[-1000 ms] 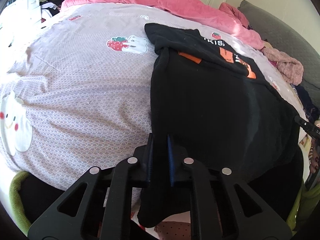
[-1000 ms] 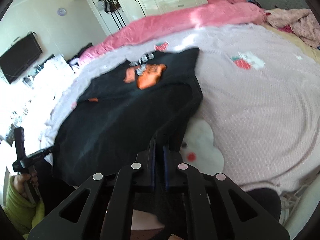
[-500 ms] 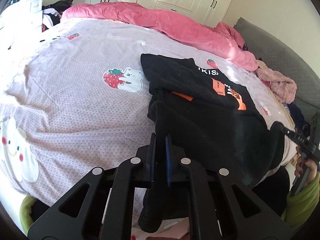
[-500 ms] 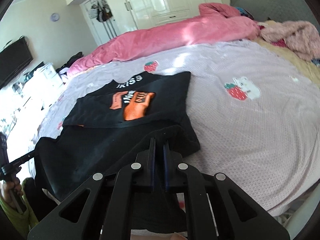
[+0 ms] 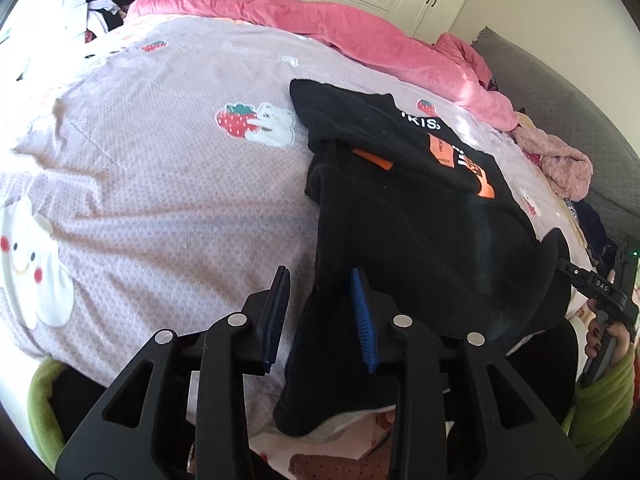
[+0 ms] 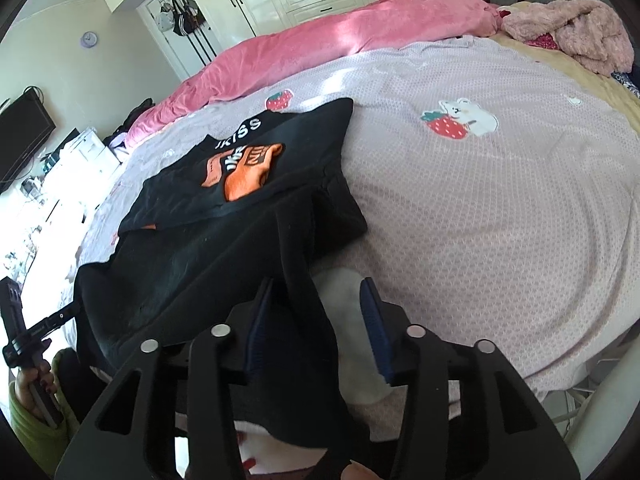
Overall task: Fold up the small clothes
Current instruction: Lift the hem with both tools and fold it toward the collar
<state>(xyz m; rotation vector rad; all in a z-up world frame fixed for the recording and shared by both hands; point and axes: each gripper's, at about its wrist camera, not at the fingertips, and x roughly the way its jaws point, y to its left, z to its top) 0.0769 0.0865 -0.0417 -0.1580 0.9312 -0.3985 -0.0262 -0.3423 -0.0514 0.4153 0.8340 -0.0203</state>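
While both sets of jaws are opening, the hem is being let go, so finish the release clean. Left gripper point(image 5: 320, 312): pads apart, black cloth lying loose in the gap against the right-hand pad, not pinched. Right gripper point(image 6: 316, 320): wider gap, a ridge of cloth runs up between the pads, touching the left one at most. Judgement: open fully before backing off, then pull straight back along the fingers; any sideways drag will snag the ridged pads and pull the fold askew. Keep both hands level with each other so the near edge drops evenly.

Shirt point(image 5: 420, 216): black, orange print and white lettering at the far end, an orange tag near its left edge. It lies on the bed point(image 5: 160, 184), right of centre in the left view, far end flat, near part doubled over it. Near hem hangs off the mattress edge just under both grippers. Corner by the right gripper is bunched, not square. Surface has soft wrinkles, no hard crease yet. Fold looks partly done; near edge needs squaring.
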